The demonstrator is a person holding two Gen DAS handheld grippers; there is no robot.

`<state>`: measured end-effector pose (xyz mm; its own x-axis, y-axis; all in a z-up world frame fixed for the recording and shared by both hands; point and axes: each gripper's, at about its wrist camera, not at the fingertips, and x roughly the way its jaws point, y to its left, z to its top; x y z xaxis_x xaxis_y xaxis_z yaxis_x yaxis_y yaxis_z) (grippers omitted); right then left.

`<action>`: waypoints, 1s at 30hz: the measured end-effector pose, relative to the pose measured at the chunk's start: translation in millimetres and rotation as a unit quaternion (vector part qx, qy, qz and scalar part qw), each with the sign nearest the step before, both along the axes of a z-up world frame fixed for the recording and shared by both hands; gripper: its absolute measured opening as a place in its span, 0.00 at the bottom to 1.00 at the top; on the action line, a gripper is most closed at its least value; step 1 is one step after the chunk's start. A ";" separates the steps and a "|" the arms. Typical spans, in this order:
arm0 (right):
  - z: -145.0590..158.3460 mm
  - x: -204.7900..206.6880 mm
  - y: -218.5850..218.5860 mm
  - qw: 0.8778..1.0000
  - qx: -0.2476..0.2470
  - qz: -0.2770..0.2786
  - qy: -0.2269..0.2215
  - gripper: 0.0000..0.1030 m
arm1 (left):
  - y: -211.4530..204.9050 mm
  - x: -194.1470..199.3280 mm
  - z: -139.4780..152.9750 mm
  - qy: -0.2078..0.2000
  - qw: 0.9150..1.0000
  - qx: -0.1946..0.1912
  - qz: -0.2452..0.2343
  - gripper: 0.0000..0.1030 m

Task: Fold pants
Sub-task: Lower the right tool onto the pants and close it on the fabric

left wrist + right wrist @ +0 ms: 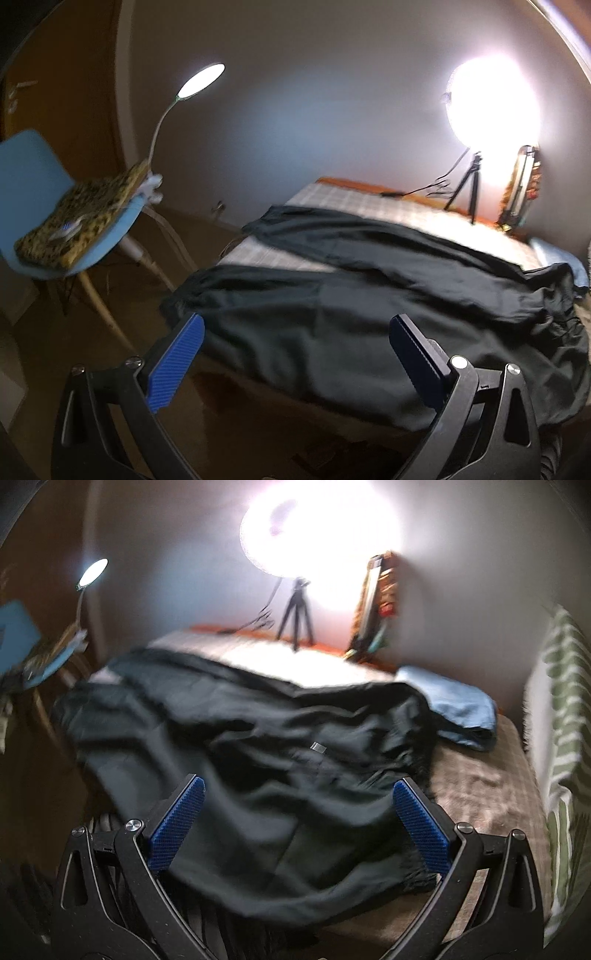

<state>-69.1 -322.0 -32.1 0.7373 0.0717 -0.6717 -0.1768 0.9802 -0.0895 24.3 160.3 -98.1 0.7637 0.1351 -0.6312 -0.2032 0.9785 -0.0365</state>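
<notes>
Dark pants (369,295) lie spread across a checked table (354,206), the two legs running to the far left and the waist bunched at the right. My left gripper (295,332) is open and empty, above the near leg. In the right wrist view the pants (258,760) fill the middle, with a small grey label (318,747) near the waist. My right gripper (297,797) is open and empty, above the waist end.
A folded light-blue cloth (458,705) lies at the table's far right. A ring light on a tripod (295,616) and a leaning frame (373,605) stand at the back. A blue chair (55,206) with a patterned cushion and a clip lamp (201,79) stands left. A green striped cloth (565,738) hangs right.
</notes>
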 end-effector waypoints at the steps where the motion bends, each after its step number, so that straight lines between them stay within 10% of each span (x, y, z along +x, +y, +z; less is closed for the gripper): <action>1: -5.6 -3.7 3.4 1.000 -0.003 0.008 0.010 1.00 | 5.2 0.2 -6.3 0.009 1.000 -0.002 0.004 0.98; 22: -99.9 -19.0 26.3 0.984 -0.066 0.085 0.139 0.81 | 17.5 -3.1 -60.5 0.067 0.998 -0.020 0.007 0.98; 30: -116.3 -2.9 43.0 0.975 -0.131 0.110 0.142 0.70 | 69.8 5.1 -71.8 0.076 0.992 -0.088 0.045 0.98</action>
<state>-72.0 -279.0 -148.4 0.5051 0.0053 -0.8631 -0.4335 0.8663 -0.2484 29.3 230.2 -169.9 0.6471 0.0752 -0.7587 -0.3052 0.9374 -0.1674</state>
